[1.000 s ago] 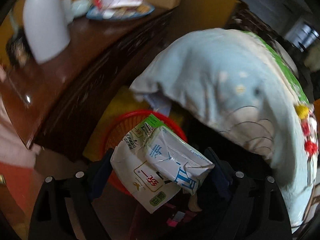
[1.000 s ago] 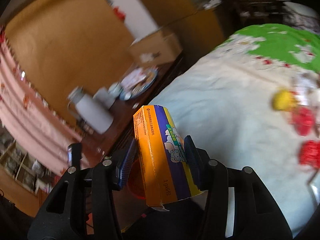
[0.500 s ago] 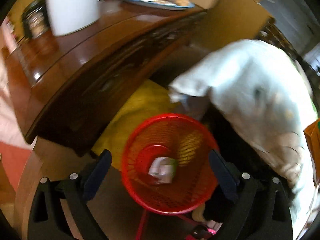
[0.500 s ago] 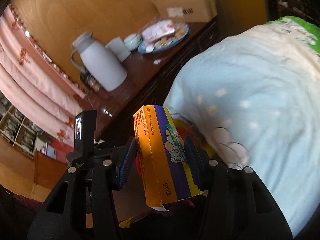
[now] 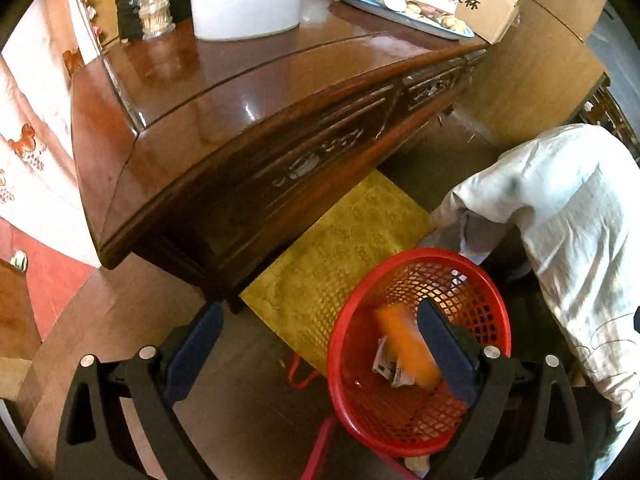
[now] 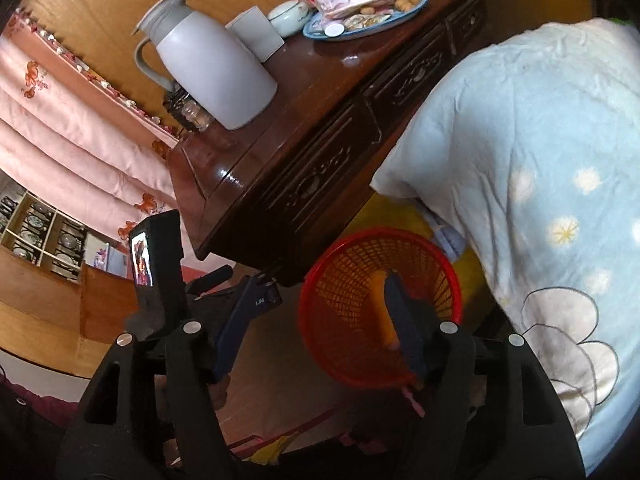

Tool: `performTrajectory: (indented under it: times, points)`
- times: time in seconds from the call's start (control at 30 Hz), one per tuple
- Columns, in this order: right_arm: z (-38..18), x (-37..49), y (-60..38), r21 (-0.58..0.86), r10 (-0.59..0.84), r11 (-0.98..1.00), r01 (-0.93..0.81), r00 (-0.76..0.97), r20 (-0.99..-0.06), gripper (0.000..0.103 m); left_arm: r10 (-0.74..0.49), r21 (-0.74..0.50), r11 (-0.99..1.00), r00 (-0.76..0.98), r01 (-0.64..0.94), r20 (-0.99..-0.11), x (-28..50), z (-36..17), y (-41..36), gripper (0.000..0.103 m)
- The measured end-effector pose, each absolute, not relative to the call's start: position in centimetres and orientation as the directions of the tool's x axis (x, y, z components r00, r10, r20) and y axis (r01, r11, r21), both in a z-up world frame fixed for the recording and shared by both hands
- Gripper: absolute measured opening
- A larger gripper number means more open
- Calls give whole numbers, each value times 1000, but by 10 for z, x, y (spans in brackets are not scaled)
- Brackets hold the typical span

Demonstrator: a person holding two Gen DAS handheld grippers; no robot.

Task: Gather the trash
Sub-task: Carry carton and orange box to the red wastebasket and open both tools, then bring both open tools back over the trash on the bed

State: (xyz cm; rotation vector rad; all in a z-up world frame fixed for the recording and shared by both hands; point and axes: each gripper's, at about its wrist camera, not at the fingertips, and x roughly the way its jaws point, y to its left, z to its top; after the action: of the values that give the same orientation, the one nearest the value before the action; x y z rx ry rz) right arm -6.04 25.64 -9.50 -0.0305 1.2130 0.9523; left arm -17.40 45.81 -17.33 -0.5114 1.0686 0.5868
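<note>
Both tools spread wide, nothing held: left tool, right tool poised above red bin. Orange carton and crumpled wrapper seen inside bin. Bin set on floor beside desk, below bed edge, presumably for easy drops.

Red mesh basket on floor, blurred orange carton and crumpled wrapper inside
</note>
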Motion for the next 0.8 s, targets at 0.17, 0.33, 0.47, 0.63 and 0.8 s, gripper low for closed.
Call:
performTrajectory:
  times: [0.17, 0.33, 0.47, 0.63, 0.8]
  points:
    - [-82, -60, 239, 424, 608, 657, -624, 105, -787, 68, 222, -79, 772, 384, -631, -896, -168, -161, 448, 96]
    - [-64, -69, 224, 283, 559, 699, -657, 254, -790, 75, 255, -52, 801, 418, -597, -872, -160, -140, 431, 96]
    - [-52, -77, 208, 255, 566, 699, -669, 298, -769, 78, 288, -12, 833, 453, -552, -843, -155, -118, 411, 96]
    - [-47, -78, 176, 335, 610, 703, -628, 290, -738, 83, 330, 45, 860, 487, -508, -809, -151, -94, 383, 96]
    - [-39, -79, 134, 324, 598, 739, -591, 354, -719, 83, 371, 115, 881, 522, -458, -768, -146, -70, 346, 97]
